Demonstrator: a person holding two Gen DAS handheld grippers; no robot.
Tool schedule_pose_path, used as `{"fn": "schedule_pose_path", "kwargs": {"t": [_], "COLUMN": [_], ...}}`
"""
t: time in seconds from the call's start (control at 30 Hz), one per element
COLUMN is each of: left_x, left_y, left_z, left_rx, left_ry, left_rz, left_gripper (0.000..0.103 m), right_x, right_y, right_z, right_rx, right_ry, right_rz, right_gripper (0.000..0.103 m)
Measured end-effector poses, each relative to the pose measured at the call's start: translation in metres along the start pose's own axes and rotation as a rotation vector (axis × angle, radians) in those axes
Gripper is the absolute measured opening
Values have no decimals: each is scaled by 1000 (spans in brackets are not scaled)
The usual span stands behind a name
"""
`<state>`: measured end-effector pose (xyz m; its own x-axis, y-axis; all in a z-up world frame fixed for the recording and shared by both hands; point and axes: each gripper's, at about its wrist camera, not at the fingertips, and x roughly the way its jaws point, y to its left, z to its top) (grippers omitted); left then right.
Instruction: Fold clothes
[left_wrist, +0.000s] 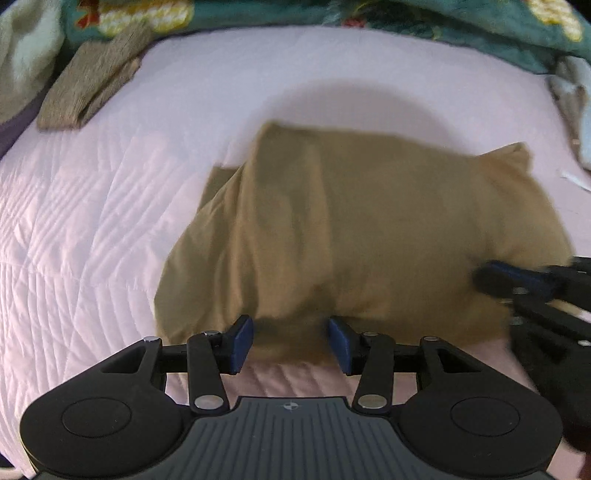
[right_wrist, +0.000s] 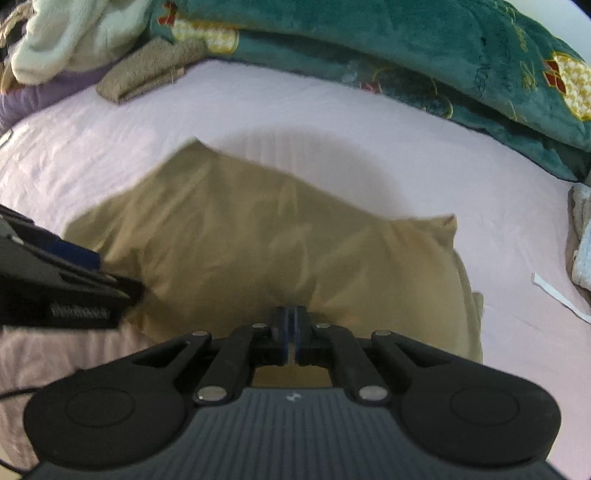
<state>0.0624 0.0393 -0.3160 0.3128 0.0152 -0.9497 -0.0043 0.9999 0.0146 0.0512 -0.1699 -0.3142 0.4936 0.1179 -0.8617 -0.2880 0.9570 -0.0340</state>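
Observation:
A tan garment (left_wrist: 369, 221) lies partly folded and bunched on the pink quilted bed; it also shows in the right wrist view (right_wrist: 258, 240). My left gripper (left_wrist: 291, 341) is open, its blue pads on either side of the garment's near edge, not closed on it. My right gripper (right_wrist: 291, 328) is shut on the garment's near edge, with cloth pulled up into the pads. The right gripper shows at the right edge of the left wrist view (left_wrist: 517, 280); the left gripper shows at the left edge of the right wrist view (right_wrist: 110, 284).
The pink bed cover (left_wrist: 92, 240) spreads all around. A folded brown knit piece (left_wrist: 88, 88) lies at the far left. A teal patterned blanket (right_wrist: 424, 55) runs along the back. Pale clothes (right_wrist: 74, 33) are heaped at the far left, and light blue cloth (right_wrist: 583, 243) lies at the right.

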Motion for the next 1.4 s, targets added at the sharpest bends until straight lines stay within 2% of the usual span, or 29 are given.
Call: {"fn": "schedule_pose_path", "kwargs": {"t": [0.1,0.23,0.4,0.5,0.6,0.7,0.83,0.97,1.0,1.03,1.07,1.1,1.13,1.2,1.4], "left_x": [10,7,-19,-40,-43,-27,2,-5,-11,-18,-25,-32,-40,-55,-84], "left_y": [5,17,29,33,22,9,14,32,35,36,36,36,34,28,9], "left_z": [-6,-7,-9,-2,12,23,25,26,26,26,25,23,21,13,-18], "left_rx": [13,-2,-5,6,56,84,72,47,47,48,51,56,63,77,137], "left_ry": [15,18,0,-46,-83,-90,-46,-47,-51,-54,-54,-54,-54,-49,-11], "left_rz": [28,30,55,51,33,42,90,123,128,126,120,114,109,91,18], "left_gripper": [50,54,53,53,53,53,53,53,53,53,53,53,53,53,54], "right_x": [7,3,-21,-37,-36,-17,12,-6,-15,-24,-36,-46,-54,-66,-56], "right_y": [-20,-58,-82,-95,-89,-75,-75,-94,-100,-105,-111,-113,-115,-119,-124], "right_z": [-8,-20,-22,-18,-6,4,-1,-8,-10,-12,-17,-22,-26,-36,-52], "right_rx": [8,43,65,136,133,88,101,150,167,186,206,217,218,226,337], "right_ry": [30,50,37,16,-20,-30,36,28,24,17,2,-10,-18,-18,24], "right_rz": [-25,-53,-135,-161,-118,-65,-72,-90,-102,-111,-117,-127,-142,-154,-66], "right_gripper": [1,0,0,3,3,3,3,5,11,23,31,48,52,52,52]}}
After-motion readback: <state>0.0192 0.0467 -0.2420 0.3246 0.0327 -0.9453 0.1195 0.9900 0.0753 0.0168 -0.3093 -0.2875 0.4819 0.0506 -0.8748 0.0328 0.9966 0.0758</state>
